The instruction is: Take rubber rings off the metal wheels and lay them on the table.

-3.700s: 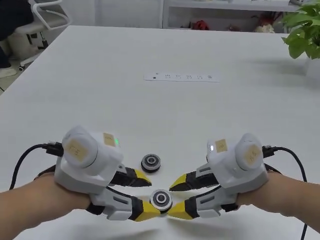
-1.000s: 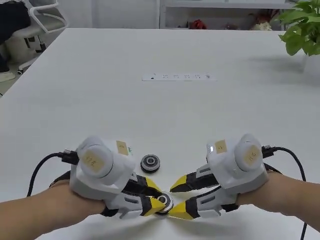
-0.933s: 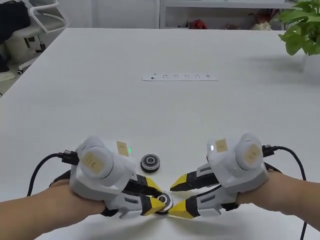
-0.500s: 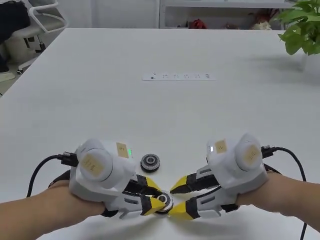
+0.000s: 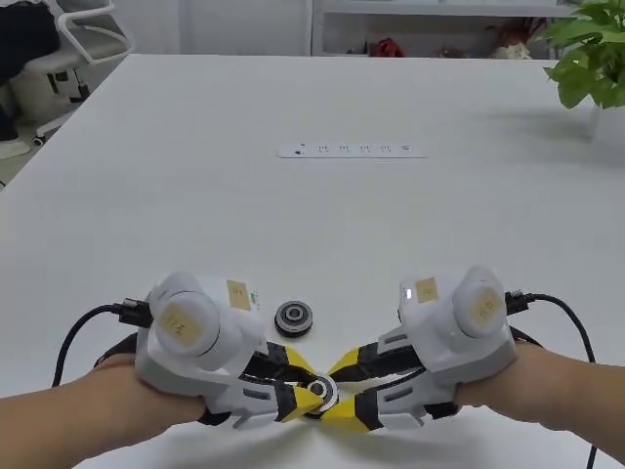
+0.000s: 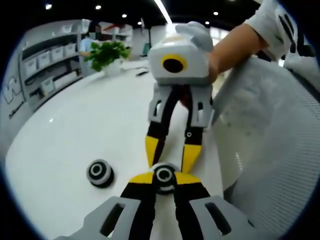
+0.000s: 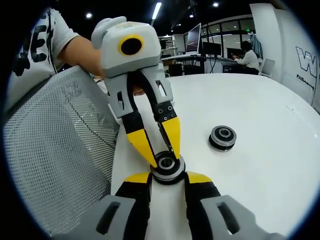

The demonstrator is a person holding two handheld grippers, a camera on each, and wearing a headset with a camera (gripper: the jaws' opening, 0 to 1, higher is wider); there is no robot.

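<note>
- Gripping one metal wheel (image 7: pixel 167 167) between its yellow tips, the left gripper (image 7: pixel 161 150) is holding its jaws shut on the wheel's two sides.
- The right gripper (image 6: pixel 170 162) is facing it tip to tip, with its jaws parted and straddling the same wheel from the opposite side. Whether those tips are pressing on the wheel is not clear.
- That wheel is lying flat on the table (image 5: pixel 322 215) between the two pairs of jaws, with its black rubber ring (image 7: pixel 168 178) still sitting around it.
- A second wheel (image 5: pixel 293 317) is lying near but apart, just beyond the meeting tips, also wearing its ring.
- A power strip (image 5: pixel 350 150) is lying well ahead of both pairs of jaws, and a plant (image 5: pixel 591 49) is standing far off beyond the right jaws.
</note>
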